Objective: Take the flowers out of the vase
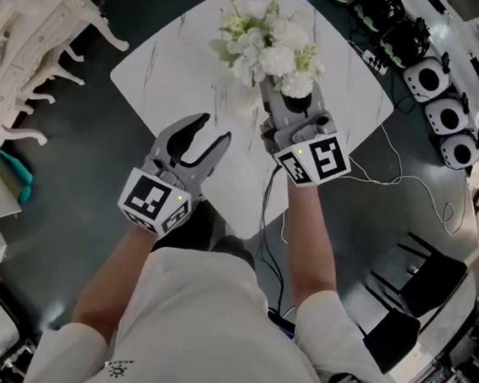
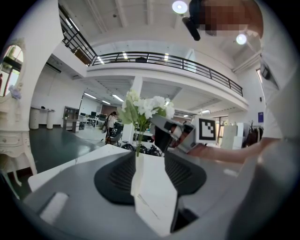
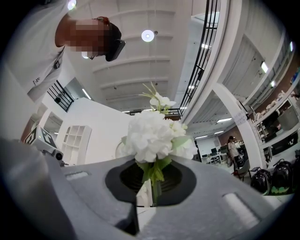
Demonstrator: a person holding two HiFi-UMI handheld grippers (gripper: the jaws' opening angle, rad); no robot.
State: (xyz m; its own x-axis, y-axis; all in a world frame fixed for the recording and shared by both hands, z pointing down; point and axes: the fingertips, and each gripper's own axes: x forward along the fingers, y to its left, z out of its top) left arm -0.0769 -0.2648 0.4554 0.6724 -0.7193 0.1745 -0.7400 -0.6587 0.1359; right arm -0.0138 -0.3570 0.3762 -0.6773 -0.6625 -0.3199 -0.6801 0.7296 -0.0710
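A bunch of white flowers (image 1: 264, 40) with green leaves stands at the far side of the white marble table (image 1: 158, 76). My right gripper (image 1: 292, 98) reaches into the bunch and is shut on the green stem (image 3: 154, 185) of a white flower head (image 3: 152, 136), which sits just above its jaws. My left gripper (image 1: 209, 136) hovers open and empty over the table's near side, pointing at the bunch. In the left gripper view, the stems of the flowers (image 2: 143, 108) run down into a narrow white vase (image 2: 137, 171). From the head view, the blooms hide the vase.
Ornate white furniture (image 1: 34, 37) stands on the left with a teal item (image 1: 11, 175) below it. Black chairs (image 1: 417, 282) and white-and-black cases (image 1: 443, 114) line the right. A white cable (image 1: 410, 183) trails off the table's right edge onto the dark floor.
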